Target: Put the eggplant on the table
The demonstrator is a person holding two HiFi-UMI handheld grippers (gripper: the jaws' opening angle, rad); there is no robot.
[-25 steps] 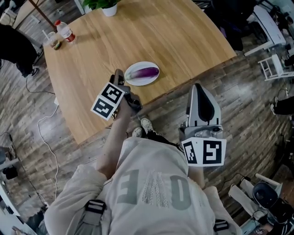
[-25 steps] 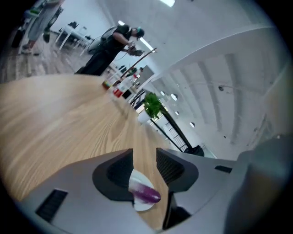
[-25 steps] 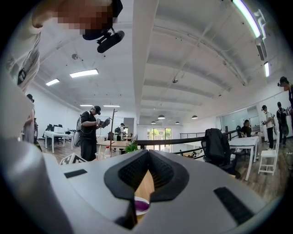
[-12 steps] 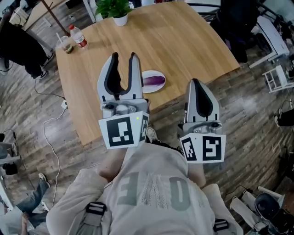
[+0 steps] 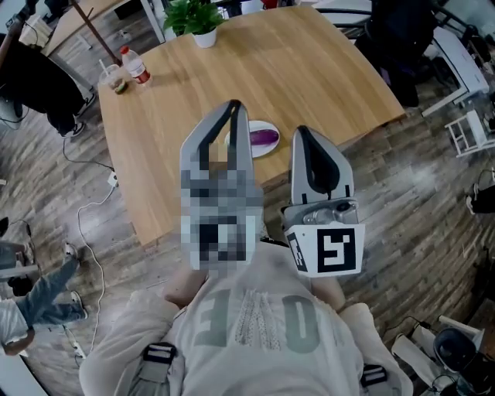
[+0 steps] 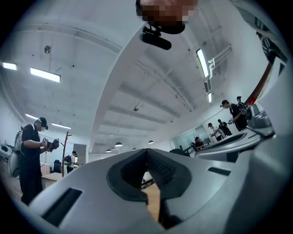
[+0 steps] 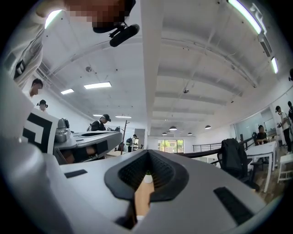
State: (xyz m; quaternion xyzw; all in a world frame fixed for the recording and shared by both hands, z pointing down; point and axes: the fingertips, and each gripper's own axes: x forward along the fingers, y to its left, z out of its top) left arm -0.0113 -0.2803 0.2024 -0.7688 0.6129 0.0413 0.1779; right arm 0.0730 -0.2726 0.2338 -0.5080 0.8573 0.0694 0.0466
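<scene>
Looking along the left gripper (image 6: 147, 154), we find its jaws together; they have just been closing, with nothing between them. The right gripper (image 7: 147, 154) likewise has its jaws together and empty, with a strip of tabletop showing past them. From the head view both grippers are raised side by side in front of the person's chest, the left one overlapping the near left part of a white plate (image 5: 261, 152). The eggplant (image 5: 265, 138) lies on that plate: short, glossy, deep purple, lengthwise across the dish. The plate sits near the near edge of the light wooden table (image 5: 309, 69), just inside it. Beyond the plate we see wide bare wood, running up to a potted plant (image 5: 195, 15) at the far edge. A bottle (image 5: 136, 66) and a cup (image 5: 114, 77) stand close together at the far left corner, well apart from the plate.
</scene>
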